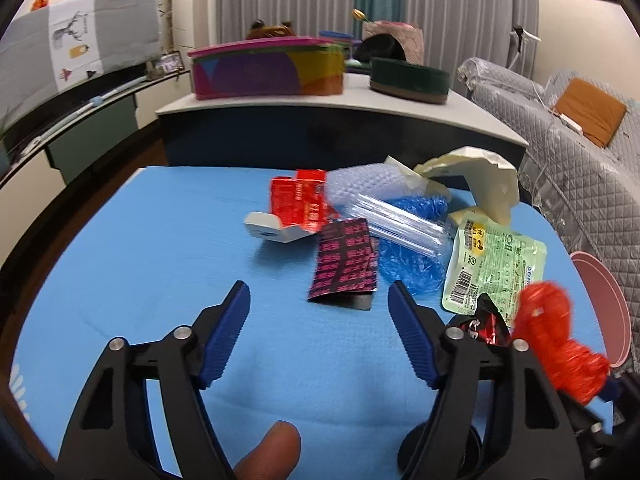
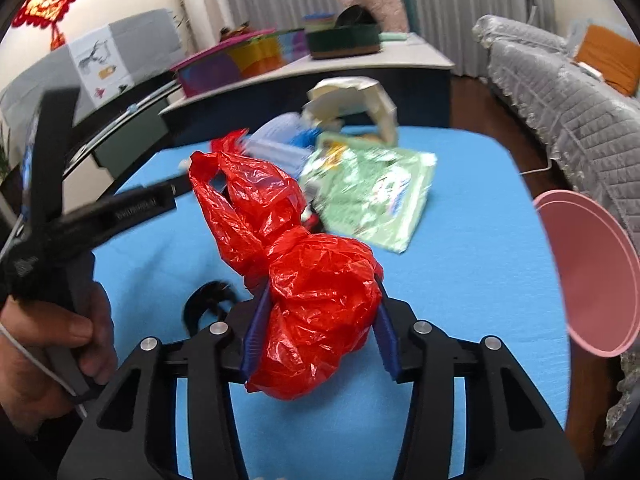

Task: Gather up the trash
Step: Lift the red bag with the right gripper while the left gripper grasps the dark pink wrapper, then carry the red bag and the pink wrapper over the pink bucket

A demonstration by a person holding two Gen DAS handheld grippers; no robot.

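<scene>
A pile of trash lies on the blue tabletop (image 1: 160, 240): a red wrapper (image 1: 300, 204), a small white box (image 1: 268, 232), a black-and-pink wrapper (image 1: 346, 268), clear plastic packaging (image 1: 396, 220), blue film (image 1: 412, 264), a green pouch (image 1: 496, 268) and crumpled cream card (image 1: 480, 176). My left gripper (image 1: 318, 296) is open just short of the black-and-pink wrapper, with nothing between its fingers. My right gripper (image 2: 322, 284) is shut on a knotted red plastic bag (image 2: 316, 300), lifted off the tabletop near the green pouch (image 2: 372, 196). The red plastic bag (image 1: 556, 344) also shows at the right of the left wrist view.
A pink bin (image 2: 592, 272) stands off the table's right edge, by a grey quilted sofa (image 2: 560, 92). Behind the table is a long low table (image 1: 360, 108) carrying a colourful box (image 1: 264, 68) and a dark green round box (image 1: 408, 76). A hand (image 2: 52, 344) holds the left gripper.
</scene>
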